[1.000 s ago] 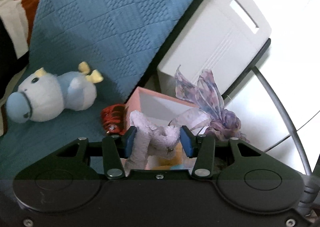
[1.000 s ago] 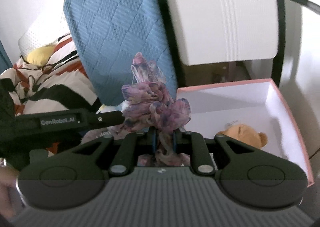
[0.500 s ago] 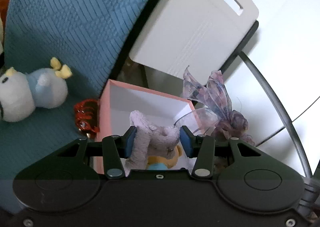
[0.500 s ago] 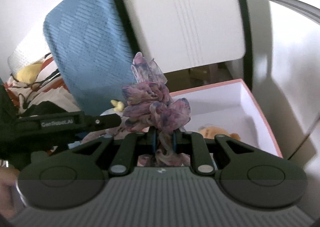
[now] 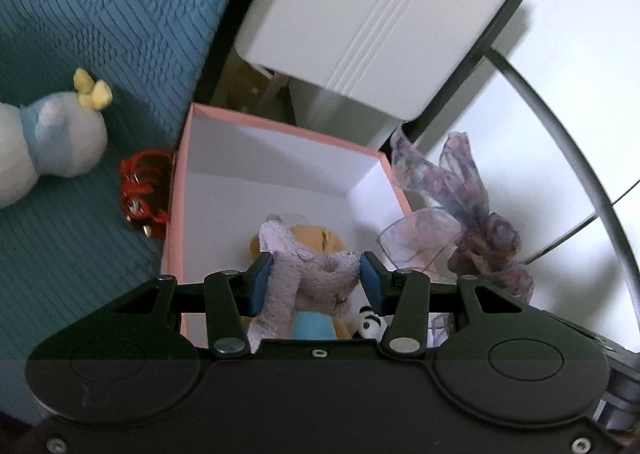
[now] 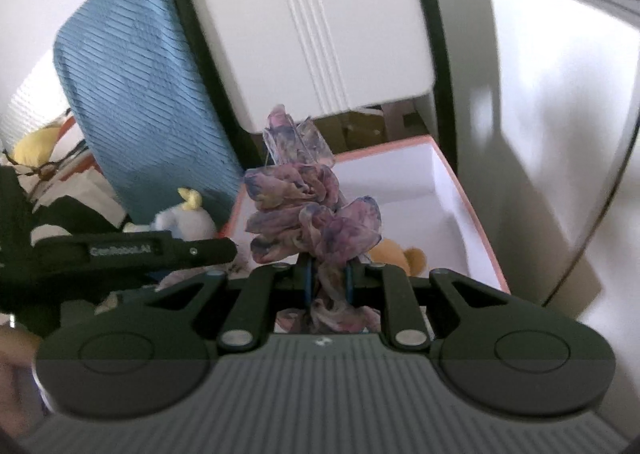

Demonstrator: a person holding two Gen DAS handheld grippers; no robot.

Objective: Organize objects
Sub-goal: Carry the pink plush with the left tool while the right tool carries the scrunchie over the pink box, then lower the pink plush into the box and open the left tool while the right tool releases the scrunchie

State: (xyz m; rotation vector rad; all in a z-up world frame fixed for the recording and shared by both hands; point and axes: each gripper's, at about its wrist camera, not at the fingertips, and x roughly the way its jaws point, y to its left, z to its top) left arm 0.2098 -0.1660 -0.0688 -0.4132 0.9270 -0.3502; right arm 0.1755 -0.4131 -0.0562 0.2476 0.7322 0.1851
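Observation:
My left gripper (image 5: 316, 282) is shut on a pale lilac plush toy (image 5: 304, 270), held over the open pink box (image 5: 178, 190) with white inner walls. Inside the box lie an orange plush bear (image 5: 316, 240) and a small panda toy (image 5: 370, 324). My right gripper (image 6: 327, 286) is shut on a crumpled purple floral scarf (image 6: 312, 222), which also shows at the right of the left wrist view as the scarf (image 5: 472, 238). The right gripper hangs over the near end of the pink box (image 6: 476, 214), with the bear (image 6: 396, 258) just beyond it. The left gripper's body (image 6: 160, 252) reaches in from the left.
A blue-and-white plush cow (image 5: 52, 146) and a red hair claw (image 5: 142, 190) lie on the teal quilted cover (image 5: 80, 34) left of the box. A white panel with a slot handle (image 5: 380, 14) leans behind the box. A grey curved tube (image 5: 576, 158) runs at the right.
Both grippers have moved forward and down toward the pink box, still holding the plush and the scarf. The box now fills more of both views and the cow has slid left.

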